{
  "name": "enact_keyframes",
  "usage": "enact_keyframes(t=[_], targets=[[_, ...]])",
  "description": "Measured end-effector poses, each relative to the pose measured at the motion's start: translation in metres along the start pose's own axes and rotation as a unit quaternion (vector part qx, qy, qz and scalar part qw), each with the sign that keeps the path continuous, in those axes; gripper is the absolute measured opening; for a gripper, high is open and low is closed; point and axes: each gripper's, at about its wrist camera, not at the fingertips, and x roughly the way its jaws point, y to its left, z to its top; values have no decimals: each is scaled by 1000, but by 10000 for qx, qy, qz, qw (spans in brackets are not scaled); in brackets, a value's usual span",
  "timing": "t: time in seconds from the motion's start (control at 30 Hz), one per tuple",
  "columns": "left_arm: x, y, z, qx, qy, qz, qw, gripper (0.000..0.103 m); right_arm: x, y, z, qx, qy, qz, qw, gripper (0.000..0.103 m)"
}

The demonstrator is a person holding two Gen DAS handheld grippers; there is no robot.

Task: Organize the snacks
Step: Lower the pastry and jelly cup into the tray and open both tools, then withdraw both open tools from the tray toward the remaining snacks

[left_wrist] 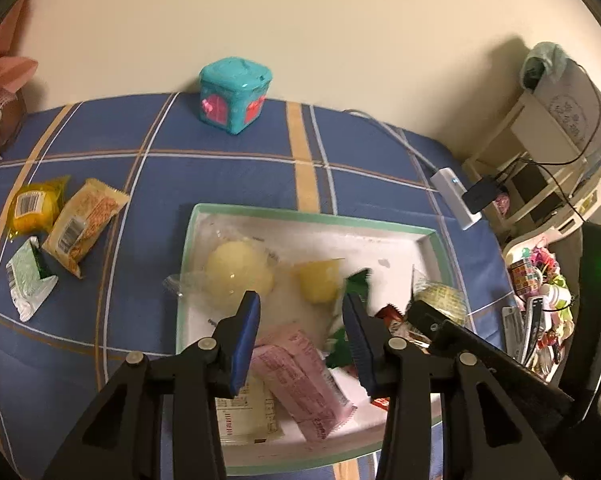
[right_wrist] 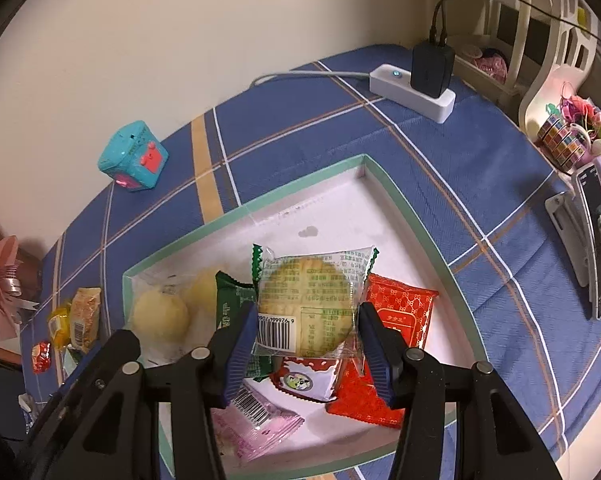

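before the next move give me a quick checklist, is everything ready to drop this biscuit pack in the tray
1. Right gripper over the tray: ok.
2. Biscuit pack between its fingers: ok, though firm contact: cannot tell.
3. Landing spot: not ok, it hangs above the red packet and others; bare floor lies further back.
4. Left gripper open and empty: ok.
5. Snacks still outside, like the orange packet: not ok.

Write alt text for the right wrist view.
The right gripper holds a clear-wrapped round cake over a green-rimmed tray already holding other snacks. The tray sits on a blue plaid cloth, with a teal toy box near the wall.
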Motion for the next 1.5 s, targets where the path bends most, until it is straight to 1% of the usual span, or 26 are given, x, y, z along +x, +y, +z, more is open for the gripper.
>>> enact_keyframes(t=[0.07, 0.17, 0.23, 0.33, 0.4, 0.43, 0.47, 0.53, 0.67, 0.7, 0.73, 0.77, 0.87, 1.03, 1.07, 1.17, 1.3, 1.43, 1.5], targets=[[2, 4, -1, -51, 54, 92, 9999, 44, 6, -1, -1, 19, 105, -2, 9999, 54], [6, 8, -3, -124, 132, 124, 9998, 44, 16, -2, -4, 48, 281, 14, 9996, 55], [6, 10, -4, -150, 154, 169, 9996, 44, 19, -2, -6, 77, 336, 34, 9994, 57], [8, 13, -4, -184, 217, 233, 9993, 44, 19, -4, -5, 123, 365, 47, 9992, 63], [10, 15, -5, -225, 277, 264, 9990, 47, 18, -5, -5, 149, 364, 25, 9992, 69], [10, 16, -5, -243, 300, 281, 9989, 51, 18, -4, -5, 149, 371, 12, 9992, 72], [11, 17, -5, -270, 325, 310, 9986, 53, 18, -4, -5, 148, 383, -6, 9992, 76], [12, 21, -5, -327, 368, 389, 9980, 64, 17, -2, -7, 98, 407, -50, 9991, 79], [11, 34, -4, -517, 390, 551, 9964, 73, 12, 8, -9, -125, 300, -183, 9993, 93], [11, 37, -4, -569, 388, 571, 9960, 77, 11, 10, -10, -185, 263, -237, 9992, 96], [10, 42, -3, -633, 383, 601, 9954, 84, 10, 13, -10, -238, 237, -271, 9991, 97], [8, 47, -3, -710, 364, 628, 9948, 86, 8, 15, -11, -280, 214, -286, 9990, 100], [5, 57, -2, -821, 333, 741, 9933, 88, 6, 20, -12, -342, 173, -238, 9990, 101], [-1, 70, -1, -863, 169, 1006, 9910, 100, -1, 29, -13, -496, 57, -262, 9984, 102], [-4, 72, -1, -855, 110, 1080, 9904, 101, -4, 31, -14, -526, 25, -260, 9983, 102], [-10, 77, 0, -887, -30, 1236, 9884, 102, -9, 36, -15, -602, -39, -250, 9979, 102], [-18, 78, -1, -785, -180, 1272, 9886, 102, -14, 41, -17, -591, -41, -200, 9980, 102], [-26, 77, 2, -599, -351, 1451, 9870, 102, -16, 51, -20, -752, -46, -95, 9971, 102], [-33, 78, 3, -579, -428, 1595, 9846, 102, -18, 58, -22, -842, -42, -56, 9964, 102]])
